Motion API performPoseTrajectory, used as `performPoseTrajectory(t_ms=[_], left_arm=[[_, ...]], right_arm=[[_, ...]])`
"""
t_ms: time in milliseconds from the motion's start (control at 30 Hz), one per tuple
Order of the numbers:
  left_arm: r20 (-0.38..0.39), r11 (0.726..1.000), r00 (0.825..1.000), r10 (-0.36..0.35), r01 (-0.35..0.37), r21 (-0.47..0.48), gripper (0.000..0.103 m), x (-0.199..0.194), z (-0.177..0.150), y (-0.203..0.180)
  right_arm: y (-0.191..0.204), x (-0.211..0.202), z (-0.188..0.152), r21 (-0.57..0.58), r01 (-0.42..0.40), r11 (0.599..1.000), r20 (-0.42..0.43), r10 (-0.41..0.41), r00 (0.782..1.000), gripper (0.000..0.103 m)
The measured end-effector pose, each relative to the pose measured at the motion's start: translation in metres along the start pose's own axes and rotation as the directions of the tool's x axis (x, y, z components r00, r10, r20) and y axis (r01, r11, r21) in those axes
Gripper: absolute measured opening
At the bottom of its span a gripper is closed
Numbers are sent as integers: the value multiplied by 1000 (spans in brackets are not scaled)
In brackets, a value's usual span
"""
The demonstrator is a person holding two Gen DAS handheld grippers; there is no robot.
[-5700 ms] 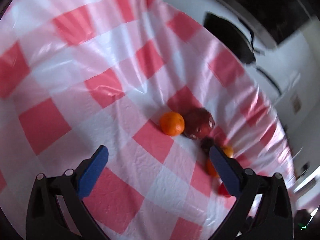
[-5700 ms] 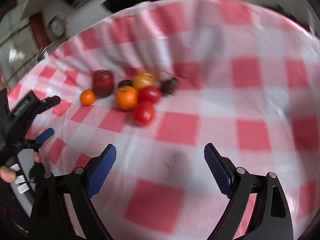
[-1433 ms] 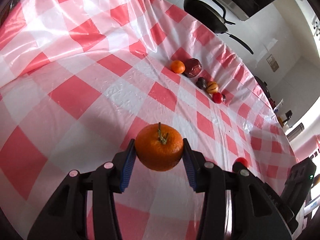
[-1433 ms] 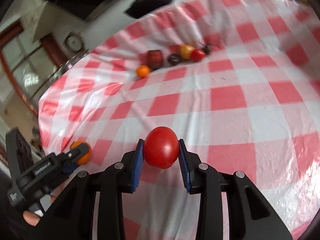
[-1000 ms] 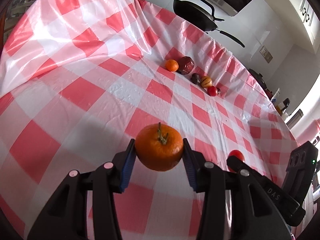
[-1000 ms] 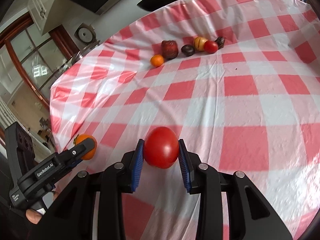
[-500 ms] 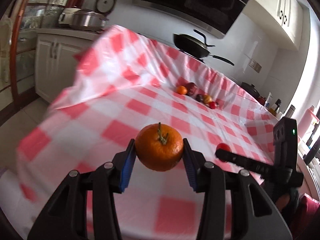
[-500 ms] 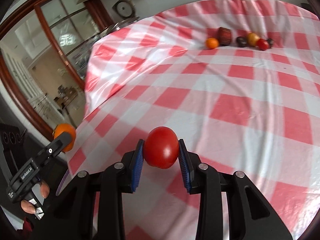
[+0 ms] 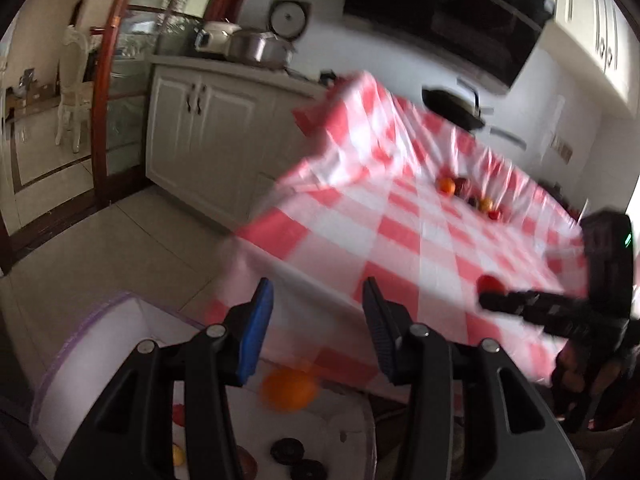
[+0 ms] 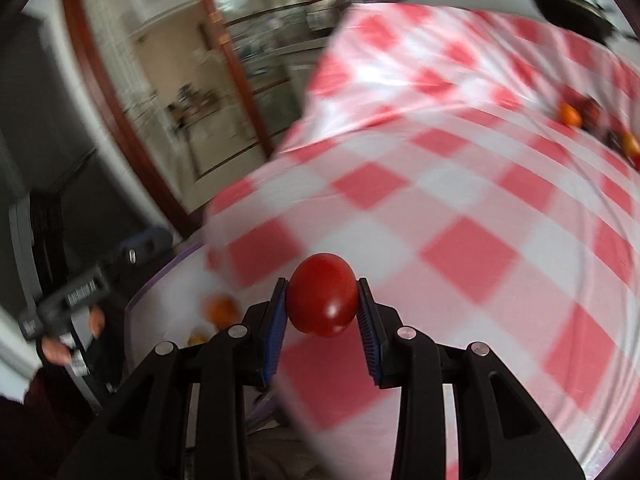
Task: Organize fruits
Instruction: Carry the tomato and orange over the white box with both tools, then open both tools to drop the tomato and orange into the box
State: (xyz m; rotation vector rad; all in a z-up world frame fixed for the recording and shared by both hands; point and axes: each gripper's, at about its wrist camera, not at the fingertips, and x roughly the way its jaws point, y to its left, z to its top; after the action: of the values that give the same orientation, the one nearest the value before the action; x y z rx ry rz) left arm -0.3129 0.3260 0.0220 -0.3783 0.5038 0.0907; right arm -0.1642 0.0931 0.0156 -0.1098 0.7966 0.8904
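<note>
**Q:** What do your claws have hold of right now?

**A:** My right claw [image 10: 322, 306] is clamped tight on a red tomato [image 10: 322, 295], held in the air over the near edge of the desk [image 10: 460, 208] with its red-and-white checked cloth. My left claw [image 9: 316, 330] has its jaws apart and holds nothing. An orange [image 9: 289, 389] shows blurred just below it, over the white bin [image 9: 100, 344] beside the desk. I judge it is dropping in.

**Q:** What is already in the bin?

**A:** A few dark fruits [image 9: 287, 450] and something yellow at the bottom. More fruits [image 9: 466, 194] sit in a row at the far side of the desk.

**Q:** What could go wrong from here?

**A:** The orange could land on the fruit below and bruise it, or bounce towards the rim. My tomato is not above the bin yet; the desk's edge lies between. If I let go too soon, it falls on the cloth and may roll off to the floor. The tomato is soft, so a hard squeeze could split it. My two claws are near each other, so they could knock together over the bin.
</note>
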Motion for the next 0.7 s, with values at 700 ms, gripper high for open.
performPoseTrajectory(t_ms=[700], left_arm=[[-501,933,795,341,-352,76,61,62,-87,93]], right_arm=[[165,149,-68,-575,-166,801,-368,-72,927,29]])
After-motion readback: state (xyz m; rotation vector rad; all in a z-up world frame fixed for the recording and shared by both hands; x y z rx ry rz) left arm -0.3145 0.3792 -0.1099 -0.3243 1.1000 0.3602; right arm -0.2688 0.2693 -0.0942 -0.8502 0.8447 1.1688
